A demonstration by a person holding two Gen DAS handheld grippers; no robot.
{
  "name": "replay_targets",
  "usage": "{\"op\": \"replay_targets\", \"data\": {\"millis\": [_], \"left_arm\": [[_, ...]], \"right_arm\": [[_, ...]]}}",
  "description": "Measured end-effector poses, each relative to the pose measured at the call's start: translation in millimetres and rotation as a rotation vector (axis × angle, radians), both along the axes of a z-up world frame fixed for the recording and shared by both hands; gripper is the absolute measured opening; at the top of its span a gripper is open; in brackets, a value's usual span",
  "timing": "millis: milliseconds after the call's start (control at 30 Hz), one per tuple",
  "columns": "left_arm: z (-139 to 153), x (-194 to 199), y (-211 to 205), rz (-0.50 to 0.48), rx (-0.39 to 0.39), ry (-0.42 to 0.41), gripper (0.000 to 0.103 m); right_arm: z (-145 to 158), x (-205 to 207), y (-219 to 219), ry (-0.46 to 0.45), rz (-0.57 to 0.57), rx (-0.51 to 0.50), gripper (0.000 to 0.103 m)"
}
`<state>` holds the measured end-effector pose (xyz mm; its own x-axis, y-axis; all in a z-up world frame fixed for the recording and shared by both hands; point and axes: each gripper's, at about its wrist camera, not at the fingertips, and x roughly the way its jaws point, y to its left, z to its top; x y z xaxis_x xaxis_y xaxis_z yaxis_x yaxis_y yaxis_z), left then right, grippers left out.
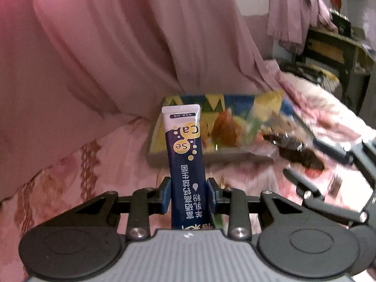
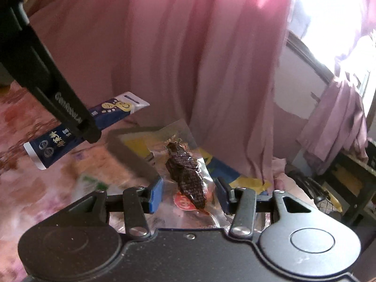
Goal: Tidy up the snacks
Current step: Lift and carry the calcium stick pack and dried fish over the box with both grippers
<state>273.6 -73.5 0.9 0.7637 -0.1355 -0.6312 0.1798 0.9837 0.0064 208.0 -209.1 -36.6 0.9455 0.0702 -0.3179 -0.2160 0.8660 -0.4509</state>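
Observation:
My left gripper (image 1: 188, 193) is shut on a dark blue stick sachet (image 1: 185, 155) with white ends and yellow "Ca" and "Se" dots, held upright. The sachet also shows in the right wrist view (image 2: 110, 114), pinched by the left gripper. My right gripper (image 2: 189, 193) is shut on a clear vacuum pack of dark brown meat (image 2: 186, 176), held above a colourful box (image 2: 235, 174). In the left wrist view the box (image 1: 211, 151) lies just beyond the sachet, with the blurred meat pack (image 1: 293, 150) over its right side.
A pink floral cloth (image 1: 70, 176) covers the surface. Pink curtains (image 1: 117, 47) hang behind. A dark shelf with clutter (image 1: 329, 54) stands at the far right. A green-and-white packet (image 2: 90, 183) lies blurred on the cloth left of my right gripper.

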Motion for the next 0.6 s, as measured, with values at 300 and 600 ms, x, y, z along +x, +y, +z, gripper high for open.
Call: {"op": "replay_targets", "data": {"millis": [300, 600], "left_arm": [[13, 73, -11, 0.101, -0.107, 0.025, 0.035], [5, 132, -24, 0.105, -0.149, 0.087, 0.035]], "right_arm": [[0, 57, -36, -0.028, -0.096, 0.14, 0.05], [-3, 100, -66, -0.015, -0.168, 0.275, 0.05]]}}
